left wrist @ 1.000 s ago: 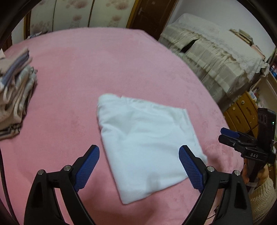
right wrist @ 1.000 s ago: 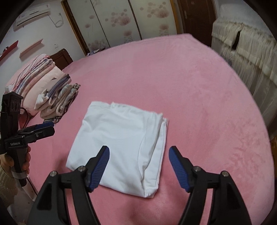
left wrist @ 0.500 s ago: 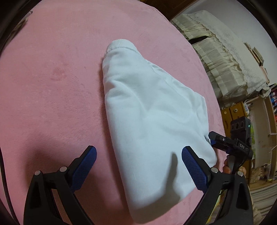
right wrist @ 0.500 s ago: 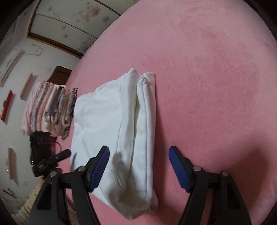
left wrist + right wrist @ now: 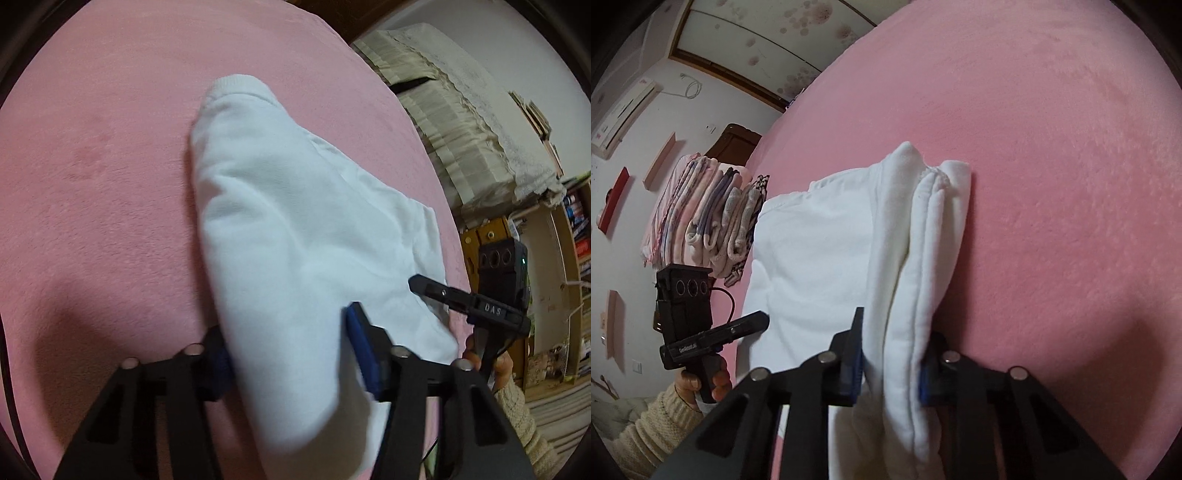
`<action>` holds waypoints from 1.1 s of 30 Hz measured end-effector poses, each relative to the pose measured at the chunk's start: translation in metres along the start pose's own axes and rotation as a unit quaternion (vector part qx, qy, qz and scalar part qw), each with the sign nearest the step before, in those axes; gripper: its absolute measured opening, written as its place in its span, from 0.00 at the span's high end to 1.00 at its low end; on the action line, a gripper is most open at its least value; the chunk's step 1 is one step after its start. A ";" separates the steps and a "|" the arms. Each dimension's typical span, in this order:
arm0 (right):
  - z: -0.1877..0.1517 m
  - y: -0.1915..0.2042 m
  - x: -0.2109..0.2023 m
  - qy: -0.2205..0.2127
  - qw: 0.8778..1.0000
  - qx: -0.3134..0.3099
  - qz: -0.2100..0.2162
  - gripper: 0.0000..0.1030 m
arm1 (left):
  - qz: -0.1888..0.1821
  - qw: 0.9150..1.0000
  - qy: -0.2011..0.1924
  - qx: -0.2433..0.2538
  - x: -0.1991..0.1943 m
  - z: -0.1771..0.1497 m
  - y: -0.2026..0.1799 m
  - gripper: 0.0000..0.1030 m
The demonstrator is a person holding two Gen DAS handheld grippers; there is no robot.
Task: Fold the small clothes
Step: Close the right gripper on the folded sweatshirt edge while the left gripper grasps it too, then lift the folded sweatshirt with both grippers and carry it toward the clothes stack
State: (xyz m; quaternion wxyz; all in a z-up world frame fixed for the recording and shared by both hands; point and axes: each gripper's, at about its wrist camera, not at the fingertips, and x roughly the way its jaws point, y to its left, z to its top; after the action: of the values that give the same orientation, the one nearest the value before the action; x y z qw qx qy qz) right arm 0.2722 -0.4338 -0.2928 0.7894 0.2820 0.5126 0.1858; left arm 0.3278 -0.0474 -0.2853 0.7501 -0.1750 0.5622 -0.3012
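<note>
A folded white garment (image 5: 295,229) lies on the pink bed (image 5: 92,184). My left gripper (image 5: 291,354) is shut on its near left edge, the cloth bunched between the blue pads. In the right wrist view the same white garment (image 5: 827,258) shows its stacked folded edges. My right gripper (image 5: 892,369) is shut on those near right edge layers. The right gripper also shows in the left wrist view (image 5: 476,306), and the left gripper in the right wrist view (image 5: 713,336), each at its own near corner of the garment.
A stack of folded striped and pink clothes (image 5: 705,218) stands on the bed's left side. A cream lace-covered bed (image 5: 461,110) and wooden drawers (image 5: 487,236) lie beyond the right edge. Pink bed surface stretches far ahead.
Both grippers dropped down to the garment's near edge and closed on it, left on the left edge, right on the right edge layers. They were open above it before.
</note>
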 end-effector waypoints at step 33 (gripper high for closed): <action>0.059 0.411 -0.013 -0.071 0.976 -0.206 0.010 0.86 | 0.242 0.958 -0.116 0.104 -0.397 0.080 0.002 0.83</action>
State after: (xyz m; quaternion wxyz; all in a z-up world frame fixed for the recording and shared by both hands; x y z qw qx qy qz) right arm 0.3194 -0.1389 -0.0037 0.8628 0.1313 0.4032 0.2750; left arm 0.3299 0.2055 0.0312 0.8749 0.0114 0.4621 -0.1446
